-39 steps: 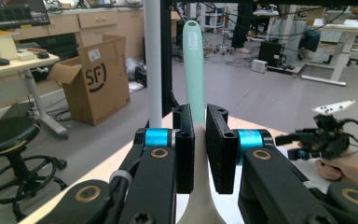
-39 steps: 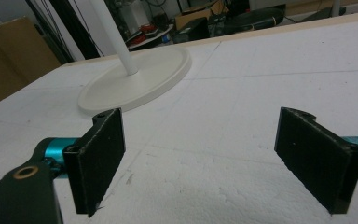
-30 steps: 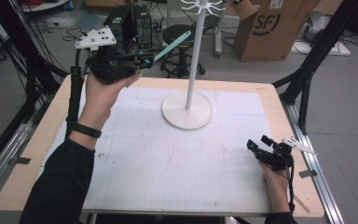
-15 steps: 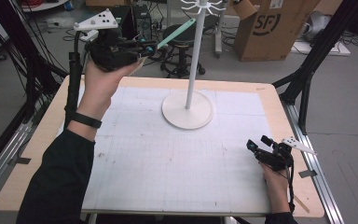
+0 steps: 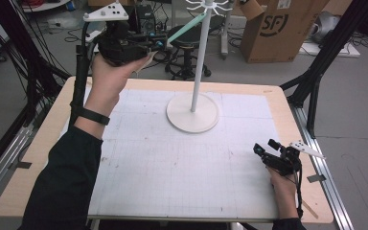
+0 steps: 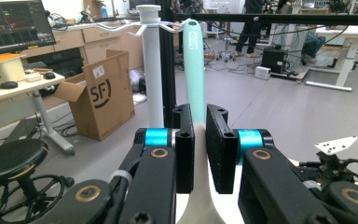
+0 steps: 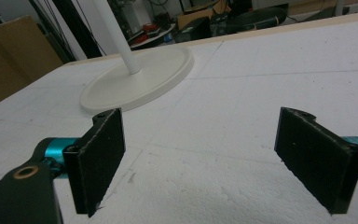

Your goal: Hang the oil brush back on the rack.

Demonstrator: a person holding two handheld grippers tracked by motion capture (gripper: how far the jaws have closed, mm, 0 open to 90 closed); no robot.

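Currently left claw (image 6: 198,154) clenched on mint spatula (image 6: 193,70) at handle neck near rack (image 5: 193,72): light, stiff, smooth; right claw (image 7: 214,163) released.

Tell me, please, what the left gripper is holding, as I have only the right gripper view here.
Observer: The left gripper is shut on a utensil with a mint-green handle, clamped where the green meets a cream lower part.
Operator: Thank you. Where is it relative to the stand whose base I see?
Observer: It is held high, beside the top of the white stand; the handle's tip is level with the hooks.
Operator: Is the handle on a hook yet?
Observer: I cannot tell whether it touches one; the left gripper view shows it just right of the pole.
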